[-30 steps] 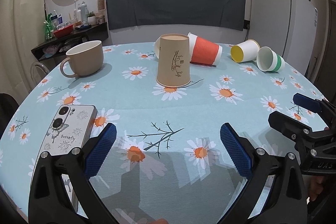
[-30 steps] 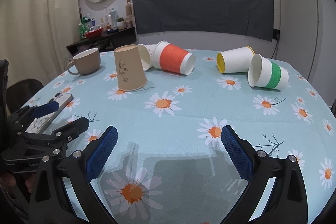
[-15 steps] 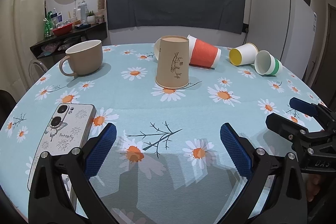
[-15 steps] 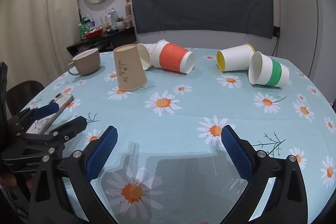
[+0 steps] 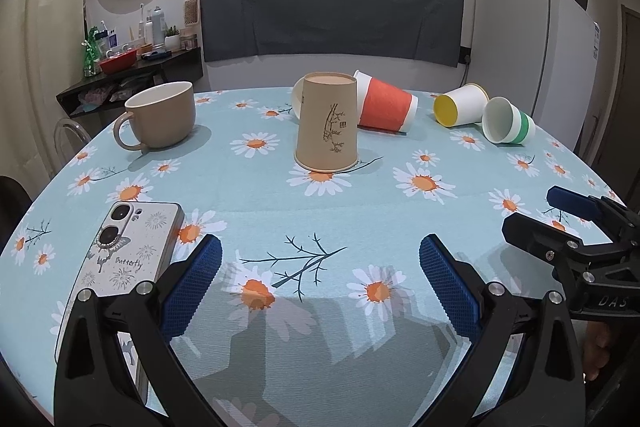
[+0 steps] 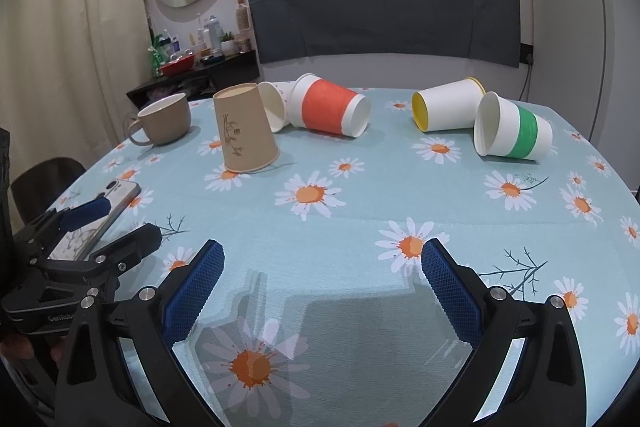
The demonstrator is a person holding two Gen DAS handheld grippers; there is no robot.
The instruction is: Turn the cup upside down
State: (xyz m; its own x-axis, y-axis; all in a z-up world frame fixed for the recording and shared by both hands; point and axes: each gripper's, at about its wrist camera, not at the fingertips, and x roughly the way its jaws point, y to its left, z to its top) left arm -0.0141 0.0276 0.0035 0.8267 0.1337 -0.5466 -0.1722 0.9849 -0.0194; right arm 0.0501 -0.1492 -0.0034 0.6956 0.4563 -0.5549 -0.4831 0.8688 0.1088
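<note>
Brown paper cup point(image 5: 327, 125) stands upside down, mouth flat on the daisy-print tablecloth point(image 5: 360, 199), near the middle of the round table and somewhat toward its far edge. Just behind it, toward the far edge, lies a white cup point(image 6: 274, 106) on its side, and beside that an orange-banded cup point(image 5: 385, 105), also tipped over. Near the far right edge lie two more paper cups on their sides, touching each other: a yellow-lined cup point(image 5: 461, 105) and a green-banded cup point(image 5: 507, 121). A beige mug point(image 5: 160, 115) sits upright near the far left edge, handle facing the near side. A phone point(image 5: 120, 259) in a butterfly case lies camera side up by the near left edge.

The left gripper point(image 5: 320, 275) hovers low over the near edge of the table with its blue pads point(image 5: 192, 285) spread wide, nothing between them. The right gripper point(image 6: 322, 277) hangs beside it, to its right, also over the near edge, its fingers equally wide apart and holding nothing. Both are well apart from the brown cup.
</note>
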